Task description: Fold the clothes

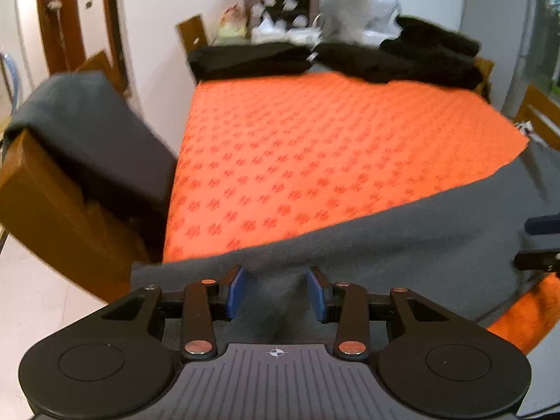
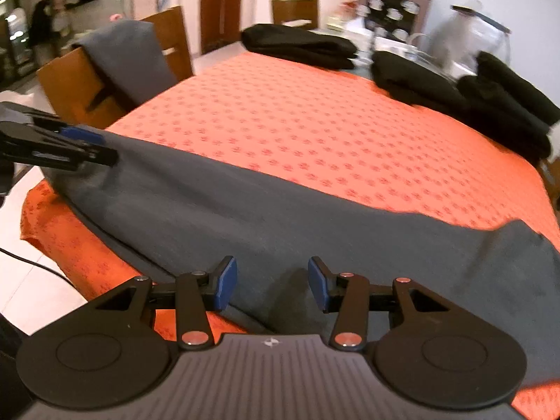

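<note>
A dark grey garment (image 1: 402,231) lies along the near edge of the table on an orange patterned cloth (image 1: 315,147). My left gripper (image 1: 276,288) is open, its blue pads on either side of a raised fold of the garment near its left end. My right gripper (image 2: 273,281) is open over the same garment (image 2: 280,210), with cloth bunched between its pads. The left gripper also shows at the left edge of the right wrist view (image 2: 91,147), at the garment's corner. Part of the right gripper shows at the right edge of the left wrist view (image 1: 539,259).
Folded black clothes (image 1: 252,59) (image 2: 301,45) lie in stacks at the far end of the table. A wooden chair (image 1: 52,203) at the left has another grey garment (image 2: 129,59) draped over it. A cabinet with cups (image 2: 392,3) and plastic bags stand behind the table.
</note>
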`<state>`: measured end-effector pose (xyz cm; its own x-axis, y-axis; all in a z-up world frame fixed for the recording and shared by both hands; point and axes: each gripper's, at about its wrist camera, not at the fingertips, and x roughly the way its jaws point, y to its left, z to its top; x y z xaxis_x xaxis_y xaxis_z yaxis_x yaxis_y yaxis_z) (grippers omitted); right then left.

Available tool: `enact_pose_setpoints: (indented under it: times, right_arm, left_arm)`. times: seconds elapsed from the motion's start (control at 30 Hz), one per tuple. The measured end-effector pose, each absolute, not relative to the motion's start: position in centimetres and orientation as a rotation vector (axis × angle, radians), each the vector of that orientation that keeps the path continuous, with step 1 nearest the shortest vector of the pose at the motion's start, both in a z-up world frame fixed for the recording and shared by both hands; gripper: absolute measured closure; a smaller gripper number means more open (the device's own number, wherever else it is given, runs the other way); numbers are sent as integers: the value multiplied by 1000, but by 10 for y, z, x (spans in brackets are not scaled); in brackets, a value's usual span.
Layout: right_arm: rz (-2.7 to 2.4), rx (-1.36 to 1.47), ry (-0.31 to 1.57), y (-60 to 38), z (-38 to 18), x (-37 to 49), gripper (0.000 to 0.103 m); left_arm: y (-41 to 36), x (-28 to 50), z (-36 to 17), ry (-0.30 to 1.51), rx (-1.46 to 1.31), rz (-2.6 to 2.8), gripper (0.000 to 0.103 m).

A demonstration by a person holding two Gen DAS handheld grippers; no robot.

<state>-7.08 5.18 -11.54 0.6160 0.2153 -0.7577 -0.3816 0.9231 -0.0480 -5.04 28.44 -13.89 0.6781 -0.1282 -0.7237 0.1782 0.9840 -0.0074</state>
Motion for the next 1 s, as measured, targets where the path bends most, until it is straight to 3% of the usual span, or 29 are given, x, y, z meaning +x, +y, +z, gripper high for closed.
enact_pose_setpoints:
  times: [0.23,0.5,1.0]
  right_arm:
    - [325,-92,905,19,-129,-65,49]
    - [185,-24,832,-64,-89,-67,49]
    - [21,-45,812,-315,-80,-26,49]
  left_arm:
    - [285,-49,-140,814,52,-134,59]
    - [265,-54,-121,771,9,-109,61]
    - [51,-6,-101,711,3,-335,60]
